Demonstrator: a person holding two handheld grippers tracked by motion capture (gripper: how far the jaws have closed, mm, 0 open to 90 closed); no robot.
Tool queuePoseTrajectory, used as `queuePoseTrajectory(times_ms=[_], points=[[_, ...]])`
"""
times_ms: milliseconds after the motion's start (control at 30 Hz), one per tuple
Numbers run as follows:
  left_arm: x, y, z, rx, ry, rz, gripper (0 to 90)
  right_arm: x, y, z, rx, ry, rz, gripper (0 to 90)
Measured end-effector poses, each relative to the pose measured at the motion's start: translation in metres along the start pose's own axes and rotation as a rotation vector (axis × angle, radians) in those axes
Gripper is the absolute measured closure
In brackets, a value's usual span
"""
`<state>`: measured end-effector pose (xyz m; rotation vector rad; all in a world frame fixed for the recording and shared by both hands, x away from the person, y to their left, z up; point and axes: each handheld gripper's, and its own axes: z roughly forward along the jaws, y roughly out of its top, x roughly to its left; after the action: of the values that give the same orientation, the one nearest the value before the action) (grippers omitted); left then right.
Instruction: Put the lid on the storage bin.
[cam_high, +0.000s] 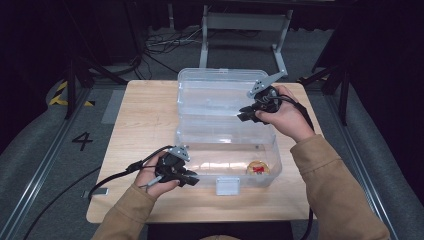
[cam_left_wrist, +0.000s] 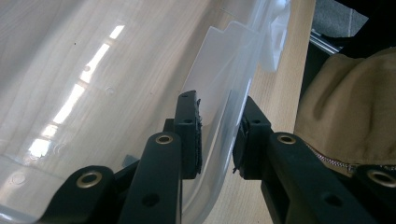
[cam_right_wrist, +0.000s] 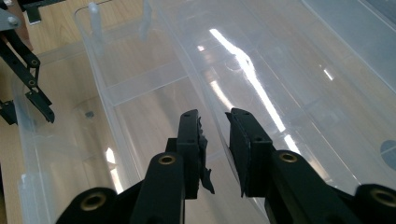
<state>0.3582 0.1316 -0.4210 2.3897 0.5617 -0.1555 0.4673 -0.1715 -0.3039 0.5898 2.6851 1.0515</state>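
Left tongs (cam_high: 192, 178) clamp the clear box's (cam_high: 227, 150) front wall; right tongs (cam_high: 243, 116) pinch its lid (cam_high: 220, 92); wooden desk (cam_high: 145, 115), dark room.

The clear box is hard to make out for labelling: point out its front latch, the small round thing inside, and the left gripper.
front latch (cam_high: 228, 185), high view, on its flat face.
small round thing (cam_high: 258, 168), high view, on its top.
left gripper (cam_high: 192, 178), high view, between its fingers.

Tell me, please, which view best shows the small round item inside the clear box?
The high view: the small round item lies in the clear box, at its near right end. The gripper views show the box's walls and no sign of it.
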Motion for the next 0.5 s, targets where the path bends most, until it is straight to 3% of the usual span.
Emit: queuePoseTrajectory(times_ms=[500], points=[[0.000, 0.000, 0.000, -0.004, 0.000, 0.000, 74.6, 0.012, -0.003, -0.007, 0.005, 0.016, -0.030, 74.5]])
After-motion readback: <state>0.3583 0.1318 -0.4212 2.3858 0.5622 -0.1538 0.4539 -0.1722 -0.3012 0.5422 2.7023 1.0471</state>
